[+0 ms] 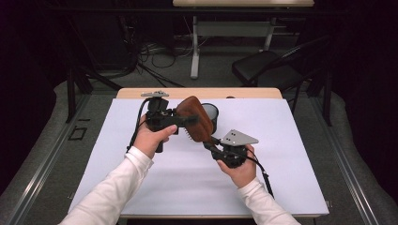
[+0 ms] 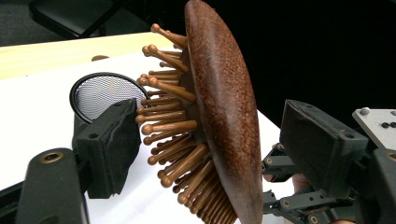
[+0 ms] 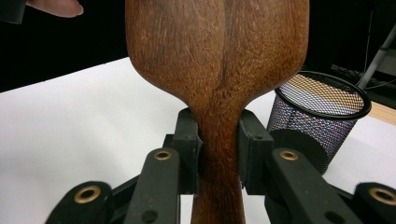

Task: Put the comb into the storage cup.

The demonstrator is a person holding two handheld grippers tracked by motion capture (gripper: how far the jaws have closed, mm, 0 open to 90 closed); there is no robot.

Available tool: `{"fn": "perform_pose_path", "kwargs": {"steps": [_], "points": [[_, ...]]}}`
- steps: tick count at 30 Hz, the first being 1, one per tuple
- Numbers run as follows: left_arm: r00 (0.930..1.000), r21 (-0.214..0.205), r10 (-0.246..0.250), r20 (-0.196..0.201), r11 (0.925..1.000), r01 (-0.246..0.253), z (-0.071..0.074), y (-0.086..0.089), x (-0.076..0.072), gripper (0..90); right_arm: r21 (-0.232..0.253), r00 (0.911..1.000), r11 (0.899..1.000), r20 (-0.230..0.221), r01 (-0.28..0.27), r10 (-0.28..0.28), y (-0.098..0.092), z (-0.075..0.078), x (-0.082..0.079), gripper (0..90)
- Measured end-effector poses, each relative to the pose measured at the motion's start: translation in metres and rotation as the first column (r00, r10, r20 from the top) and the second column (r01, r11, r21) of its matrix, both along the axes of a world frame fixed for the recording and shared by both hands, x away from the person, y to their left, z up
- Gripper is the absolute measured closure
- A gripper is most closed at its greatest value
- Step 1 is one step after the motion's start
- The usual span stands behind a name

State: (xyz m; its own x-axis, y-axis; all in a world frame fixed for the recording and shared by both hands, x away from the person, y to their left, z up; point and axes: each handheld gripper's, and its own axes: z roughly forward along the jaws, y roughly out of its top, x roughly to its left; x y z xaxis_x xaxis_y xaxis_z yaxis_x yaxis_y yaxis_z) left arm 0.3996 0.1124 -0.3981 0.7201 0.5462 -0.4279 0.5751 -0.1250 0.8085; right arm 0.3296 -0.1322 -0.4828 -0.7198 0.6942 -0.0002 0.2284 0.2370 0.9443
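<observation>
A brown wooden hairbrush (image 1: 196, 118) with wooden pins is held up above the white table cover (image 1: 281, 154). My right gripper (image 1: 210, 143) is shut on its narrow handle (image 3: 218, 140), a pad pressing on each side. My left gripper (image 1: 187, 121) is open around the brush head (image 2: 224, 107). One of its pads (image 2: 112, 144) sits close to the pin tips. The other pad (image 2: 322, 144) stands apart from the smooth back. A black mesh cup (image 1: 212, 112) stands upright on the cover just behind the brush.
The wooden table edge (image 1: 253, 93) runs along the far side of the cover. A black chair (image 1: 263, 65) and a desk leg (image 1: 195, 47) stand on the floor beyond it. Bare cover lies to the left, right and front of the hands.
</observation>
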Motion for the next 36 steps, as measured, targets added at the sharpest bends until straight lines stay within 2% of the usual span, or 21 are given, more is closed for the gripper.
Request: {"fn": "perform_pose_path", "kwargs": {"steps": [8,17,27,32,36], "points": [[0.9999,-0.002,-0.014,-0.01,0.9999,0.014,-0.0005,-0.0044,0.0008,23.8,-0.002,1.0,1.0,0.006,-0.005,0.005,0.0016,-0.0006,-0.0011,72.2],[0.9999,-0.005,-0.004,-0.014,1.0,0.004,-0.0011,-0.004,0.0029,28.1,-0.004,0.9999,1.0,0.01,-0.004,0.005,0.0028,-0.0013,-0.0022,72.2],[0.9997,-0.01,0.002,-0.026,0.9999,-0.003,-0.0045,0.0005,0.0046,38.6,-0.009,0.9998,1.0,0.018,-0.007,0.007,0.0043,-0.0027,-0.0027,72.2],[0.9993,-0.013,-0.006,-0.037,0.9999,0.006,-0.0053,0.0012,0.0047,39.6,-0.01,0.9998,1.0,0.018,-0.006,0.006,0.0053,-0.0035,-0.0033,72.2],[0.9994,-0.024,-0.017,-0.03,0.9996,0.016,-0.0052,0.0022,0.0046,40.3,-0.008,0.9997,1.0,0.024,-0.007,0.007,0.0053,-0.0033,-0.0037,72.2]]}}
